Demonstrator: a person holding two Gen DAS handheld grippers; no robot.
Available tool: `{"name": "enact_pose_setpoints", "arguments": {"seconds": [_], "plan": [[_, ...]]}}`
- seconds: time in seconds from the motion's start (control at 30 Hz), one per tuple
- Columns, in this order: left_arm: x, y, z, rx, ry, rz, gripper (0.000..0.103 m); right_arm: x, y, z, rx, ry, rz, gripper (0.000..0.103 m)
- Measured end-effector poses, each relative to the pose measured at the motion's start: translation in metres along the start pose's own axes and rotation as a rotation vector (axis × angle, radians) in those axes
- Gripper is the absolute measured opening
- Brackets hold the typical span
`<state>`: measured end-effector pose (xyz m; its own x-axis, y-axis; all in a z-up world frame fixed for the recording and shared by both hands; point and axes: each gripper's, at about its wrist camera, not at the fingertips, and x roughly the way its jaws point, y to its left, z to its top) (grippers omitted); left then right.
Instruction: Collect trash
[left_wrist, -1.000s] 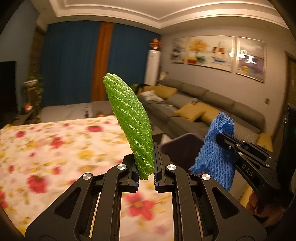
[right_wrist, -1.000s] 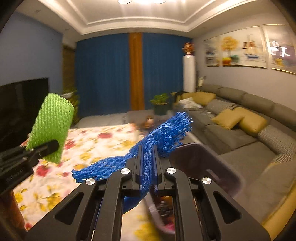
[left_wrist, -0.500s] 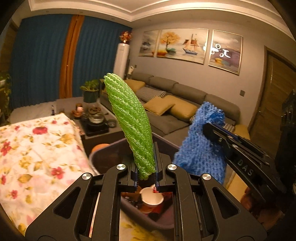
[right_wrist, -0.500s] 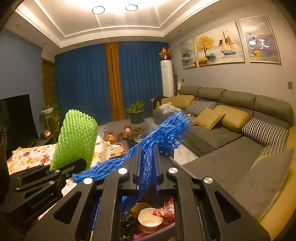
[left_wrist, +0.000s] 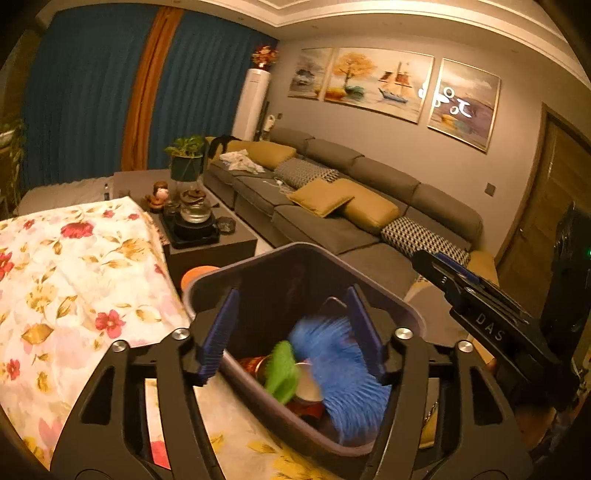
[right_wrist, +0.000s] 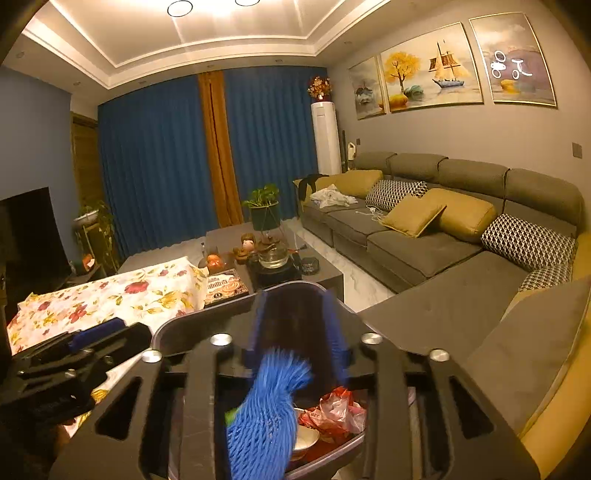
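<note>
L wrist view shows both foam nets, 1 green net (left_wrist: 282, 371) and 1 blue net (left_wrist: 341, 369), blurred inside the dark plastic bin (left_wrist: 402, 310), below and beyond the left gripper (left_wrist: 291, 328), whose jaws are opening w/ nothing between the pads. R wrist view shows the green only as a sliver, plus a red crinkled wrapper (right_wrist: 334, 410) and white cup. Right gripper (right_wrist: 295, 328) is also opening; ribbed blue mesh (motion-smeared) is just under its pads, loose.
</note>
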<state>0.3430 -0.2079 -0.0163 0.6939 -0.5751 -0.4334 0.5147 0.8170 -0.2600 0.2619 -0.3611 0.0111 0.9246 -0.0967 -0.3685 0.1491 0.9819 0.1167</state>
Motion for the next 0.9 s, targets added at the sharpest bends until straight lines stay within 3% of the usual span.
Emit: {"name": "enact_pose_setpoints", "arguments": {"seconds": [0.2,0.37,0.43,0.57,0.9], "plan": [[-0.030,0.004,-0.006,0.032,-0.034,0.136,0.082,-0.013,0.005,-0.007,-0.003,-0.003,0.000,0.062],[-0.064,0.012,-0.015,0.040,-0.035,0.247,0.089,-0.036,0.023,-0.017,-0.035,-0.017,-0.014,0.086],[-0.080,0.013,-0.021,0.062,-0.036,0.312,0.090,-0.045,0.028,-0.018,-0.038,-0.024,-0.009,0.088],[-0.113,0.016,-0.032,0.058,-0.052,0.374,0.092,-0.066,0.044,-0.024,-0.043,-0.023,0.001,0.094],[-0.190,0.017,-0.058,0.041,-0.104,0.465,0.095,-0.126,0.084,-0.039,-0.092,-0.048,-0.001,0.096]]}}
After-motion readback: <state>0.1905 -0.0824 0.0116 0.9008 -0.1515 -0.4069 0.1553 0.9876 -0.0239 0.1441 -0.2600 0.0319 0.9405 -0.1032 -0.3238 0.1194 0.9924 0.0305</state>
